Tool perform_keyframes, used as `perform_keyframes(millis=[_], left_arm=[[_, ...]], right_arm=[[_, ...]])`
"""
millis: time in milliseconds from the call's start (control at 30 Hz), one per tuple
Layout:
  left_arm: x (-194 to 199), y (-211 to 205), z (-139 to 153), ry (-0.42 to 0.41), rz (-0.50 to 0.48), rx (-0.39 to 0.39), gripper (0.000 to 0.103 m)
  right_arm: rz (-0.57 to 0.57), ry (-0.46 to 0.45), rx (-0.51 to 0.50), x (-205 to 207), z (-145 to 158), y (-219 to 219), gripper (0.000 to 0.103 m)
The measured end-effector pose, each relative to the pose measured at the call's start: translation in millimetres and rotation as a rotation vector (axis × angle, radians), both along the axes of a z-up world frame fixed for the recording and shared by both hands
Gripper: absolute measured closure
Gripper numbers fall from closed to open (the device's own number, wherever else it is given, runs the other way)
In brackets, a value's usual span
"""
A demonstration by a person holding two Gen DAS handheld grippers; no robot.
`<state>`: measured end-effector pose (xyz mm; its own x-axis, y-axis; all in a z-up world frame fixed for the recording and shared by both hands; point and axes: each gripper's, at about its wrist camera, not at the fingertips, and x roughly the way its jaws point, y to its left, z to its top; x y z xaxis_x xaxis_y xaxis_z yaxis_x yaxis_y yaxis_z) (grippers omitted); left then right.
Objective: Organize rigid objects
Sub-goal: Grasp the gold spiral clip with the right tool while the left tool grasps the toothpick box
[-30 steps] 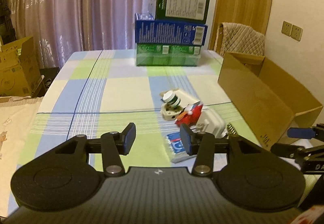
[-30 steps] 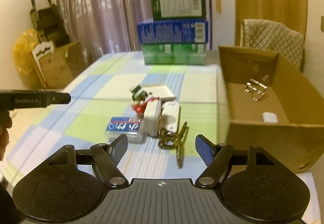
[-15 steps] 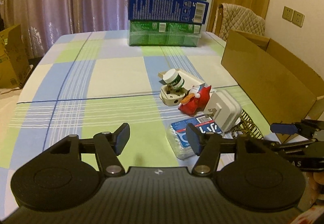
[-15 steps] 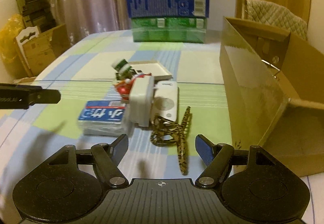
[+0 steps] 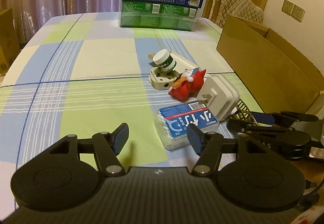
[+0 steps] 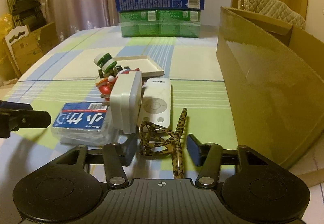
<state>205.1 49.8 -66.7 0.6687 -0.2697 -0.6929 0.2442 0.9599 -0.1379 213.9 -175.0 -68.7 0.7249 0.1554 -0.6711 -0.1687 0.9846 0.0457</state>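
**Time to grab the spotted hair clip**

While your right gripper (image 6: 161,150) sits low over the table with its fingers spread wide, the spotted hair clip (image 6: 162,139) lies right between them, so this looks like the reach-and-grab step. Nothing is held yet. The clip touches the white remote (image 6: 157,103) just ahead of your fingers, and the white charger (image 6: 125,102) stands a little ahead and to the left. Next you may want to close gently on the clip alone, then lift it and carry it to the cardboard box (image 6: 269,90) on your right side. Watch that the left finger does not bump the charger.

Your left gripper (image 5: 158,139) is wide too and holds nothing. The clear floss box (image 5: 187,124) with the blue label lies just ahead, close to its right finger. Farther ahead are the red toy (image 5: 188,86), the white plug (image 5: 162,81) and the little green jar (image 5: 165,62). These all wait on the checked tablecloth (image 5: 91,86).
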Motion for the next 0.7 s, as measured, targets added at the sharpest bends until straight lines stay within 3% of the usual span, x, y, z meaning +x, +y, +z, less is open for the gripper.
perform_keyframes(millis=[333,700], left_arm=[[1.0,-0.5,-0.3,0.004,0.001,0.001,0.040],[-0.4,7.1,1.2,0.003,0.024,-0.006,0.039]], right_arm=[[0.012,0.046,0.022,-17.7,7.1,0.9,0.066],[0.172,0.071,0.073,-42.6,15.7,23.1,0.066]])
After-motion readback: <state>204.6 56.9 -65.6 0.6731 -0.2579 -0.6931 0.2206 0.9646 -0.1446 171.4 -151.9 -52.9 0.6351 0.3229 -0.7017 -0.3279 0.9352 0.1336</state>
